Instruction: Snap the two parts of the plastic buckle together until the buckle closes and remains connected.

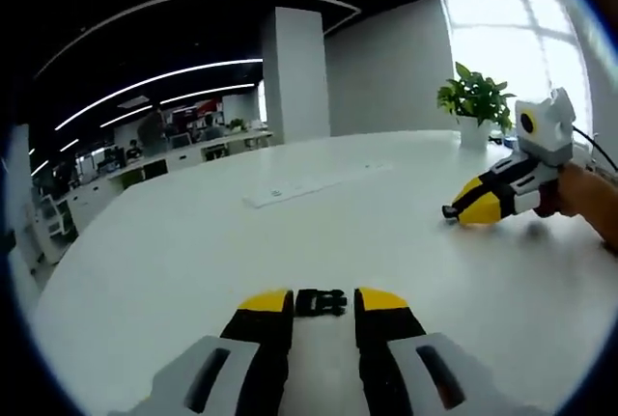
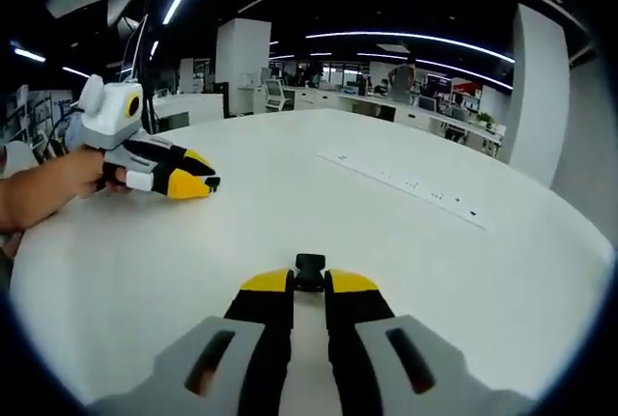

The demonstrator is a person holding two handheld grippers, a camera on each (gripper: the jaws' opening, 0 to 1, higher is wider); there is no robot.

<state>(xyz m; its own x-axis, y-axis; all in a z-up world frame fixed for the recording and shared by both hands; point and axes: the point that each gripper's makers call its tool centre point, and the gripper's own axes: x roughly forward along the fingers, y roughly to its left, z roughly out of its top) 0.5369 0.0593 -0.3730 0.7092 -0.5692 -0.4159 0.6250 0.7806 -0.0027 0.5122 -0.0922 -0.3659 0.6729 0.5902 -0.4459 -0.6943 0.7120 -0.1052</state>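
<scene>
Between the yellow tips of my left gripper [image 1: 323, 302] sits one black buckle half [image 1: 321, 302], low over the white table [image 1: 193, 262], and the jaws are shut on it. In the right gripper view, my right gripper [image 2: 309, 281] is shut on the other black buckle half [image 2: 309, 269], which sticks out past its tips. The two grippers are well apart. The right gripper [image 1: 463, 209] appears at the right of the left gripper view, held by a hand [image 1: 591, 202]. At the left of the right gripper view the left gripper [image 2: 205, 177] rests near the table.
A long white flat strip [image 1: 314, 184] [image 2: 406, 184] lies on the table beyond both grippers. A potted plant [image 1: 475, 97] stands at the table's far edge by a window. Office desks and a white pillar [image 1: 294, 73] are behind.
</scene>
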